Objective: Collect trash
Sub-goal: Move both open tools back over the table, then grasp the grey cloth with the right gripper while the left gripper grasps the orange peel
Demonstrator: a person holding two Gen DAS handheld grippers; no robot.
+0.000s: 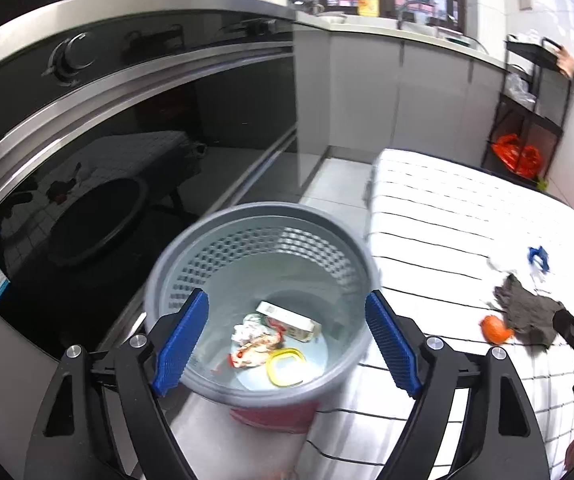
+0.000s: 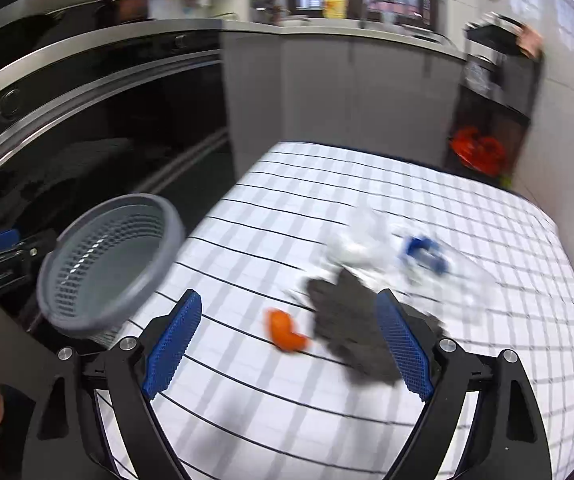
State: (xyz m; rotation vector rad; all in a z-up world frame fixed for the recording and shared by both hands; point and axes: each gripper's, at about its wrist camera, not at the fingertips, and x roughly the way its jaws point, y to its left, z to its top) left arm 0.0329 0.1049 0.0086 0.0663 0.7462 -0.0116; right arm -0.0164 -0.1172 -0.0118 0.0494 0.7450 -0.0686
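1. Table [image 2: 247, 412], white cloth with dark grid lines: it fills the near and right part of your view; the trash left to collect lies on its right half
2. Grey bin [image 1: 263, 304], round with a perforated wall: it stands on the floor at the table's left edge, mouth up, its long axis upright but looking tilted through the lens. It already holds a small carton [image 1: 291, 320], crumpled wrappers [image 1: 251, 340] and a yellow ring [image 1: 285, 368], so part of your job looks done
3. Left gripper [image 1: 287, 344]: you hold it above the bin mouth, jaws wide, nothing between the pads
4. Right gripper [image 2: 287, 344]: over the table, jaws wide and empty, with the rag and peel seen between its fingers
5. Dark grey rag [image 2: 351, 328]: crumpled flat on the cloth, long axis running near to far, slightly to the right
6. White crumpled plastic [image 2: 363, 236]: just beyond the rag, blurred, no clear axis
7. Blue scrap [image 2: 423, 254]: right of the white plastic, shape unclear
8. Orange peel [image 2: 285, 330]: just left of the rag, curved, long axis pointing near-right
9. Judgement: items five to eight remain for you; the task appears roughly half finished
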